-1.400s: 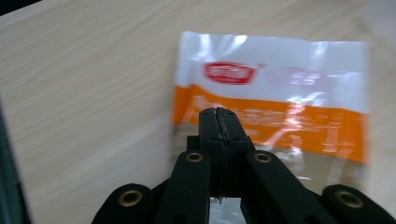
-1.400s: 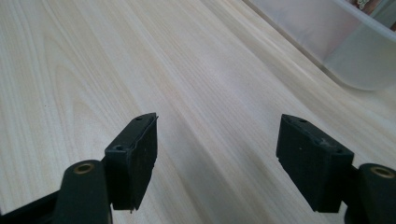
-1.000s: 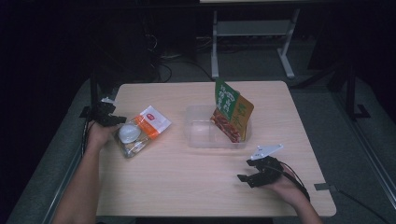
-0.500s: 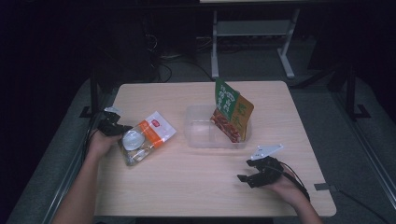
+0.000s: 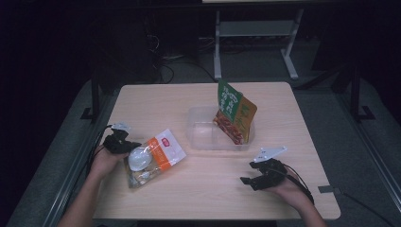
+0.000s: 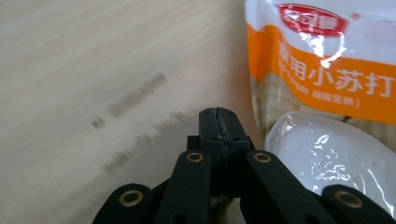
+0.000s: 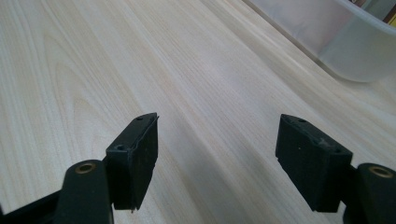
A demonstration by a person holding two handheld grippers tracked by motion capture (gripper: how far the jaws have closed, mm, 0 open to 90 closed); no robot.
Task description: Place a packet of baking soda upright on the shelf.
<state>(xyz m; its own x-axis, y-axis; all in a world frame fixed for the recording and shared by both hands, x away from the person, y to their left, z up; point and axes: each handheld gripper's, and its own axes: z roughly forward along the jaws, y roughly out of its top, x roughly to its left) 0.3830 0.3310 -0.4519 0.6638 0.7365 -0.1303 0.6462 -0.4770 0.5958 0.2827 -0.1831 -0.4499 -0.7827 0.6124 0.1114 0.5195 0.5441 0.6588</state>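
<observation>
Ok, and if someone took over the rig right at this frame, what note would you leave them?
Left tool: jaws shut, right at the edge of the orange-and-white snack bag. I cannot tell whether it pinches the film.
Right tool: open with nothing between the jaws, low over the table, in front of the clear tub.
Things: the bag lies on the table left of the tub. A green-and-orange pouch stands leaning in the tub.
Done: one pouch is in the tub.
Left, probably: bring the snack bag to the tub and put it in. Check the grip first.
</observation>
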